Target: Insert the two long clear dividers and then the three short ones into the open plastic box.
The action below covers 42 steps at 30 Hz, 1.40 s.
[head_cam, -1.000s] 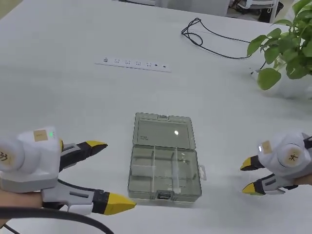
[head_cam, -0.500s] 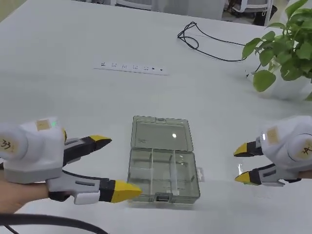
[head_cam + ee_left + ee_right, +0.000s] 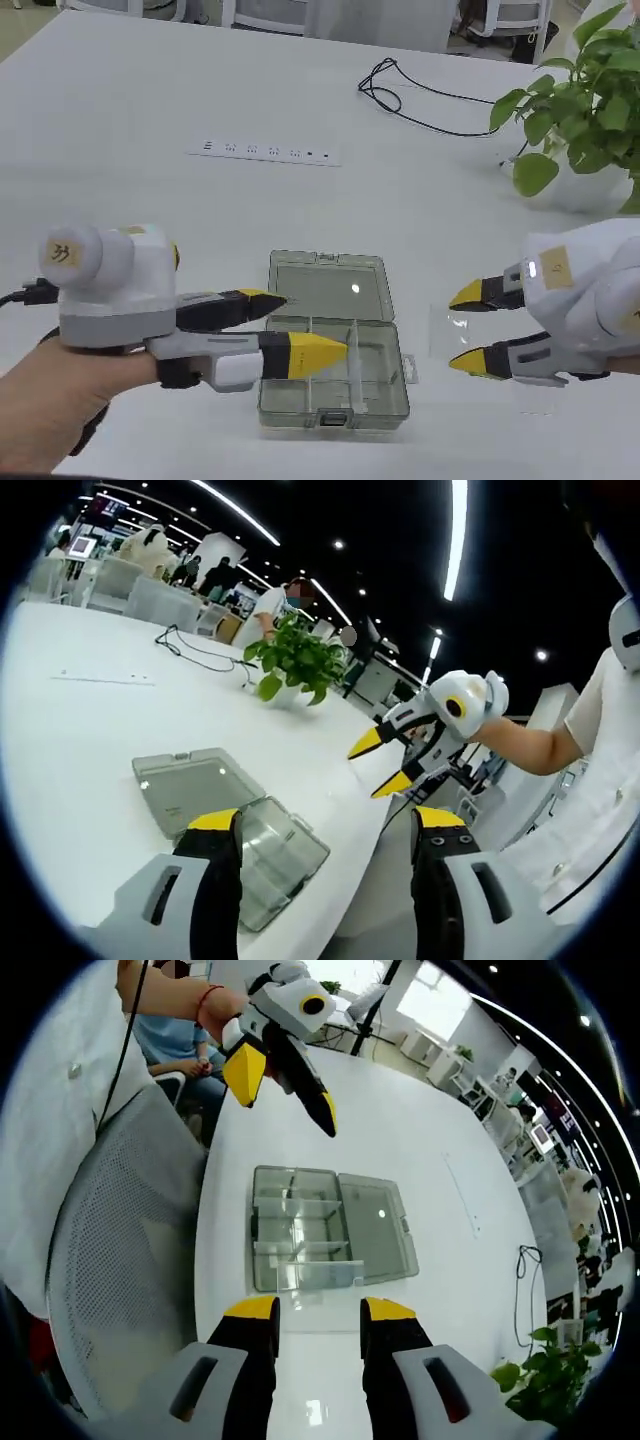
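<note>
The open clear plastic box [image 3: 335,400] lies on the white table, its lid [image 3: 325,285] flat behind the base. Clear dividers [image 3: 352,368] stand inside the base and split it into compartments. A clear flat piece [image 3: 447,330] lies on the table just right of the box. My left gripper [image 3: 305,325] hovers open over the box's left side with nothing between its jaws. My right gripper [image 3: 462,330] is open and empty to the right of the box, beside the clear piece. The right gripper view has the box [image 3: 300,1230] ahead and the left gripper [image 3: 285,1100] beyond it.
A white power strip [image 3: 265,152] and a coiled black cable [image 3: 400,90] lie farther back. A potted plant [image 3: 570,110] stands at the back right. A grey mesh chair [image 3: 120,1260] sits off the table's near edge.
My left gripper has moved right and up, from beside the box to over its left side. The right gripper has shifted slightly left toward the box. The head camera has shifted too.
</note>
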### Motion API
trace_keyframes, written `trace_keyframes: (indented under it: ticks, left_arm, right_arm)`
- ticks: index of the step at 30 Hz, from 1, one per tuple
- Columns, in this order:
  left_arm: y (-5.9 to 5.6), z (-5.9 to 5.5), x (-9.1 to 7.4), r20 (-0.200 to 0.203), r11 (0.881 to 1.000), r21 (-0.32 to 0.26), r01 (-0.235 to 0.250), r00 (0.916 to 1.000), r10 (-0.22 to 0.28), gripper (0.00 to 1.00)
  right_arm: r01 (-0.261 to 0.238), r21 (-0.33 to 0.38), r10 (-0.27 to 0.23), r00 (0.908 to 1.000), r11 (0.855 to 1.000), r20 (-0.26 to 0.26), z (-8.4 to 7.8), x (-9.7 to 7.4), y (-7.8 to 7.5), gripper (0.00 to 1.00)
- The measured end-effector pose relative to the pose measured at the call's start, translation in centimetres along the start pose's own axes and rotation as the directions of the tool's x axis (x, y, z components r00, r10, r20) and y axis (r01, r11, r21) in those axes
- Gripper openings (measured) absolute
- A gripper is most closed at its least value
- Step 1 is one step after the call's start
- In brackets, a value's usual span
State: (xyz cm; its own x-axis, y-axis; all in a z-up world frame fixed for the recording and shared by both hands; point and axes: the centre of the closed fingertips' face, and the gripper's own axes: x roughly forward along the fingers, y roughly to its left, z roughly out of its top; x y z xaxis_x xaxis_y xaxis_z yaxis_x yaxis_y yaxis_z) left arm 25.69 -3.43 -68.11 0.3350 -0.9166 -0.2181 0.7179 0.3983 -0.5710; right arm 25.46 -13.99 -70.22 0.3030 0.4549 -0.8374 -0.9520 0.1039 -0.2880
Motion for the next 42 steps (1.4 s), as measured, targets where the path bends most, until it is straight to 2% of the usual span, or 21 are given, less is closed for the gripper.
trace_keyframes:
  ticks: [3,11,17,23,29,34,42]
  left_arm:
    - [-0.4,-0.3,0.7,-0.019,0.999,-0.042,0.007,0.9998,-0.008,0.63]
    - [-1.8,-0.5,2.4,-0.022,0.994,-0.104,0.043,0.9987,-0.045,0.49]
    - [-2.4,-0.8,3.4,-0.028,0.986,-0.158,0.053,0.9979,-0.058,0.39]
    - [-3.2,-0.7,4.1,-0.014,0.973,-0.217,0.077,0.9965,-0.082,0.31]
    - [-3.7,-1.0,4.6,-0.02,0.968,-0.234,0.092,0.9948,-0.099,0.2]
    - [-3.8,-1.2,4.9,-0.023,0.966,-0.24,0.099,0.9939,-0.108,0.16]
    - [-4.2,-1.3,5.1,-0.028,0.959,-0.259,0.118,0.9912,-0.129,0.07]
  right_arm:
    - [0.006,-0.013,-0.006,0.9999,1.0,0.012,1.2,-0.2,0.2,0.33]
    - [0.005,-0.023,-0.005,0.9996,1.0,0.029,2.9,-0.2,1.0,0.33]
    - [0.004,-0.026,-0.003,0.9992,1.0,0.04,3.9,-0.3,1.5,0.33]
    - [0.005,-0.04,-0.003,0.9989,0.999,0.047,4.7,-0.3,1.9,0.33]
    - [0.005,-0.041,-0.002,0.9984,0.999,0.057,5.3,-0.4,2.0,0.33]
    - [0.005,-0.051,-0.002,0.9982,0.999,0.06,5.7,-0.5,2.2,0.33]
    - [0.012,-0.08,-0.009,0.9993,0.997,0.037,5.6,-0.4,2.3,0.33]
